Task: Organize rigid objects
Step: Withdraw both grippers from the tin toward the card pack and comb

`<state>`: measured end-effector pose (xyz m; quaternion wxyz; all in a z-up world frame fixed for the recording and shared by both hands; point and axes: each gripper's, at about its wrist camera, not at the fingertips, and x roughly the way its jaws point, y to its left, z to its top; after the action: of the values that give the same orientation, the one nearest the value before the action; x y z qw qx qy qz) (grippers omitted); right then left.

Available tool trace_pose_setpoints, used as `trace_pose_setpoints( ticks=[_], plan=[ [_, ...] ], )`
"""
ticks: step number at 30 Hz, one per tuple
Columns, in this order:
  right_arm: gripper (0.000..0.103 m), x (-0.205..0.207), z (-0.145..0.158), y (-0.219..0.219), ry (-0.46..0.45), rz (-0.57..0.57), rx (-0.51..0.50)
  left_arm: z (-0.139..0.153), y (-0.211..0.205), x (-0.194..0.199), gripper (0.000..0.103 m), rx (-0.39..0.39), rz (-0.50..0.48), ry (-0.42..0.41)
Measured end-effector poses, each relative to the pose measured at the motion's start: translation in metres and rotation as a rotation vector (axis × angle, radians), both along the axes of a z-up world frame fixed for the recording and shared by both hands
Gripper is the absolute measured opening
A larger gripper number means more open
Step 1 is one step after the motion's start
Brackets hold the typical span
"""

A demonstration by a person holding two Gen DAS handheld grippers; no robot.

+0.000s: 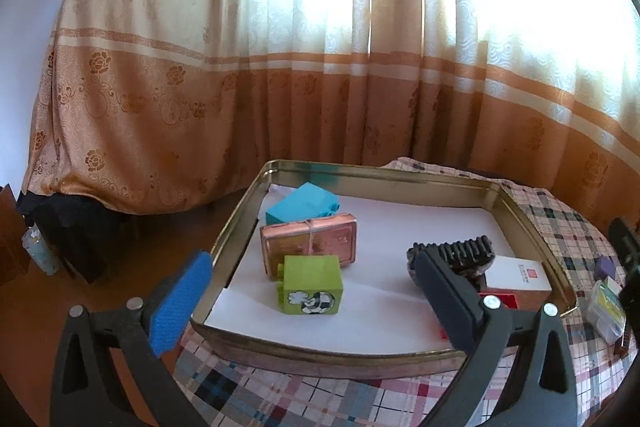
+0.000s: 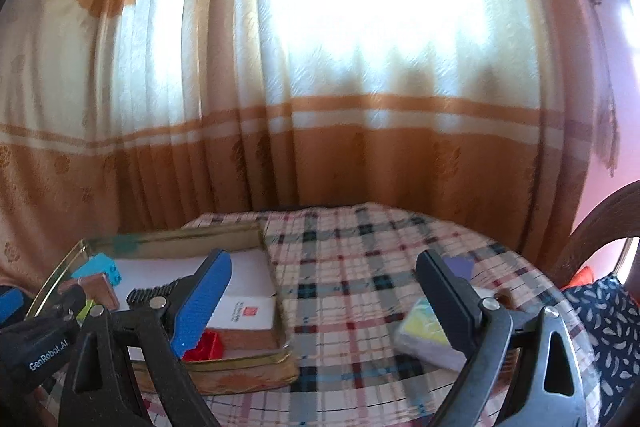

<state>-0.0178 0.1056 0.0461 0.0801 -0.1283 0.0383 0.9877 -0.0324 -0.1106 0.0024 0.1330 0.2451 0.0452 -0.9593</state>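
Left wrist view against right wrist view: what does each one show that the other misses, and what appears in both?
Only the left wrist view shows the green cube block with a cartoon print whole.

Only the right wrist view shows the dark feather-print cushion and the yellow-topped clear plastic box up close.

Both show the gold metal tin tray, the teal plastic block, the copper-pink rectangular tin, the white box with a red logo, the red plastic block and the plaid tablecloth.
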Motion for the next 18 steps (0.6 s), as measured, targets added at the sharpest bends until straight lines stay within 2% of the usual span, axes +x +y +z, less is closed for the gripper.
trace_pose_setpoints(
  ticks=[10, 13, 18],
  plan=[
    [0.095, 0.025, 0.013, 0.030, 0.107, -0.116, 0.026, 0.002, 0.012, 0.000, 0.103, -0.026, -0.014, 0.006],
    [0.095, 0.022, 0.013, 0.039, 0.082, -0.135, 0.029, 0.001, 0.014, 0.002, 0.103, 0.009, -0.031, -0.002],
    [0.095, 0.025, 0.011, 0.065, 0.040, -0.204, 0.051, 0.003, 0.025, 0.003, 0.103, -0.019, -0.045, -0.002]
  ],
)
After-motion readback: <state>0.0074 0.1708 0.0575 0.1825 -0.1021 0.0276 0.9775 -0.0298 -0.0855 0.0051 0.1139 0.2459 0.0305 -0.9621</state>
